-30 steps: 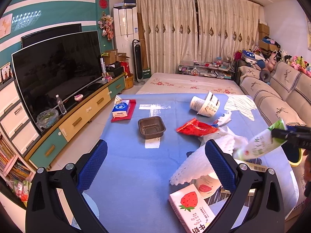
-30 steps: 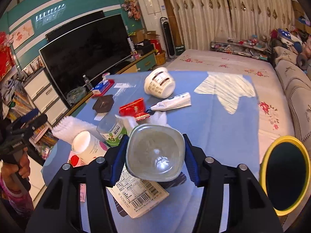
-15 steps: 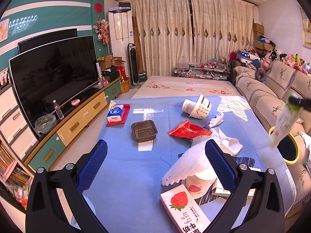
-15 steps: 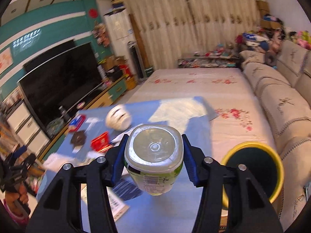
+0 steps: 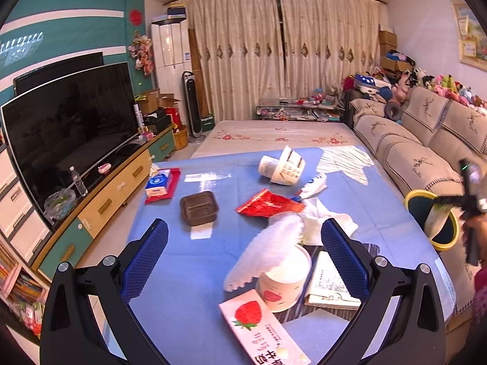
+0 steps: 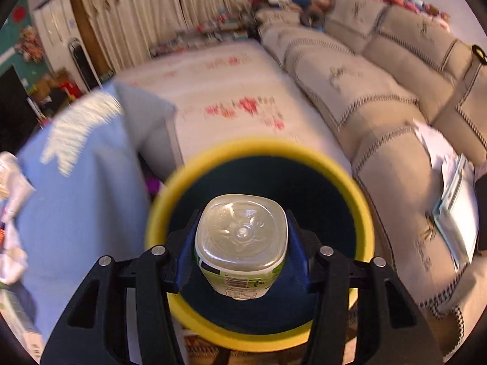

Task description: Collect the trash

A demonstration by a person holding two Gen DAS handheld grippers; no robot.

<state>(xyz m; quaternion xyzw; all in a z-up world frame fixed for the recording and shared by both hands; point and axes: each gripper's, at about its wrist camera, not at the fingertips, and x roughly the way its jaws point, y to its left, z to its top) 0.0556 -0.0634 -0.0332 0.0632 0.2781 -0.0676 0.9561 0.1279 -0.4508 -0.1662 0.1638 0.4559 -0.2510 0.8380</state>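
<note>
Two claws are in view. The right claw grips one plastic bottle between its blue pads, bottom end toward the camera, pointing down over the dark mouth of one yellow-rimmed bin that stands between the tabletop and the sofa. From the left wrist view the same bottle hangs tilted at the bin, beside the tabletop's right edge.

The left claw hovers over the near end of the blue tabletop, jaws spread wide and holding nothing. On the tabletop lie one strawberry carton, two paper cups, one standing near and one tipped over farther back, one white foam net, one red wrapper, one brown tray, one squeezed tube and one crumpled tissue.
</note>
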